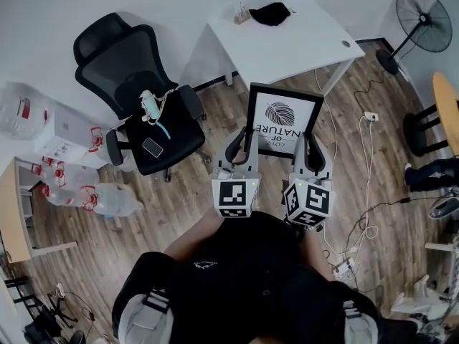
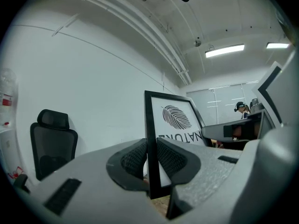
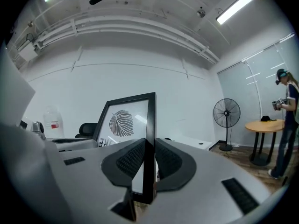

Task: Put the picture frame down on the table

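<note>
Looks like an office or test room: white walls (image 3: 117, 78), wood-plank floor (image 1: 186, 213), strip lights (image 2: 224, 51) on a bare ceiling with exposed conduit (image 3: 140, 29). Furnished with a black mesh office chair (image 1: 140, 95), a plain white table (image 1: 301, 45) against the wall, a round wooden table (image 1: 446, 106) and a pedestal fan (image 1: 423, 18). Cluttered along the floor's edges with large water bottles (image 1: 107, 199), loose cables (image 1: 367, 192) and a power strip (image 1: 371, 116).
</note>
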Demonstrator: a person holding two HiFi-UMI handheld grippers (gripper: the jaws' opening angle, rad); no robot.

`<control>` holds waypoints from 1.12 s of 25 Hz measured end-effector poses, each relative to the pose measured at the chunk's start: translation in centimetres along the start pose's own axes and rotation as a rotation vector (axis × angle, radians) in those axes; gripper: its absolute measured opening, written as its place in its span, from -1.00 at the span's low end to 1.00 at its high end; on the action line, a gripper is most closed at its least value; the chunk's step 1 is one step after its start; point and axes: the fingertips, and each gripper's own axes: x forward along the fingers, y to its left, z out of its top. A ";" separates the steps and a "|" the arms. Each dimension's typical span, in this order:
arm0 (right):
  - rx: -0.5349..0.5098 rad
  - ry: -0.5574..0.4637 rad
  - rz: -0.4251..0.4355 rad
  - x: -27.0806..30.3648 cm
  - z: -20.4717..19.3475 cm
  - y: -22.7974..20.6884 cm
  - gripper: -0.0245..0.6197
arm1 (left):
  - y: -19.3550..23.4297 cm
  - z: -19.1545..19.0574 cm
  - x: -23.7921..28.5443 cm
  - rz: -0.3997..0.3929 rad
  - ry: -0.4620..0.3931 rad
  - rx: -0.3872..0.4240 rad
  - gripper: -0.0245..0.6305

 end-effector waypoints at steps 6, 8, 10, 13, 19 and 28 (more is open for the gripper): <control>0.001 0.012 -0.039 5.4 0.4 -2.0 -0.72 | 0.8 0.0 5.9 -0.037 0.006 -0.007 -0.70; 0.002 0.011 -0.045 7.1 0.7 -2.2 -0.72 | 1.4 0.2 7.7 -0.045 0.004 -0.002 -0.70; 0.001 0.011 -0.054 8.7 0.9 -2.3 -0.72 | 2.2 0.4 9.3 -0.053 0.003 -0.003 -0.70; -0.004 0.009 -0.069 10.9 1.3 -2.4 -0.72 | 3.1 0.5 11.6 -0.068 0.002 -0.013 -0.70; 0.003 0.003 -0.119 15.4 2.3 -2.9 -0.72 | 4.9 1.5 16.4 -0.118 -0.004 -0.007 -0.70; 0.003 0.003 -0.155 24.1 3.3 -0.3 -0.72 | 11.1 2.2 23.4 -0.157 -0.008 -0.023 -0.70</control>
